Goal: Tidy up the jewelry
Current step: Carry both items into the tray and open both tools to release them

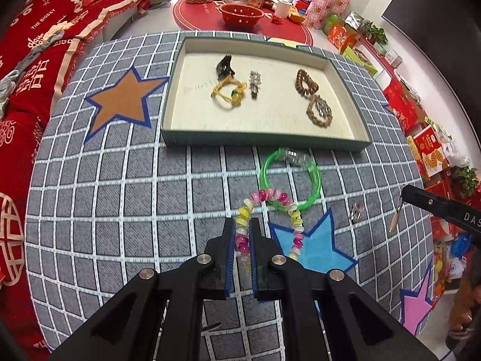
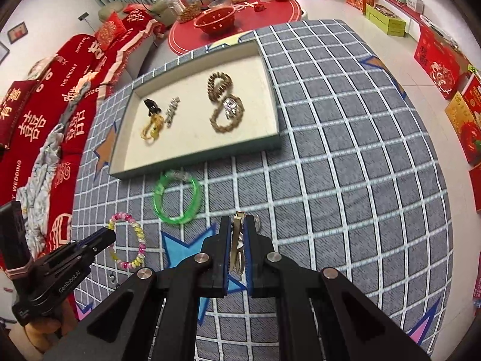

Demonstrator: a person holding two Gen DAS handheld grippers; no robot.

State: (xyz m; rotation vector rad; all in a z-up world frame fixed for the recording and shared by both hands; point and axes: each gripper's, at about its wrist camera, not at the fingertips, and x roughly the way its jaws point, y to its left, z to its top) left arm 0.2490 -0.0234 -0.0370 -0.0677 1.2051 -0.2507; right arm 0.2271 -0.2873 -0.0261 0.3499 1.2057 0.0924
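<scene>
In the tray: five pieces sorted, so we're over halfway.
Left hand-held gripper: clamped on bead bracelet, near edge.
Right hand-held gripper: pinching gold clip.
On bench: green bangle, silver bit left.

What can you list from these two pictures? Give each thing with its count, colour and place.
Tray: one, green outside, cream inside, on the cloth.
Wooden bracelets: two, brown, right part of tray.
Black clip: one, left part of tray.
Yellow cord: one, beside the black clip.
Silver clip: one, middle of tray.
Green bangle: one, on the cloth before the tray.
Bead bracelet: one, pink, yellow and white, held in left gripper.
Gold clip: one, held in right gripper.
Cloth: one, grey checked with stars.
Left gripper: black, shut.
Right gripper: black, shut.
</scene>
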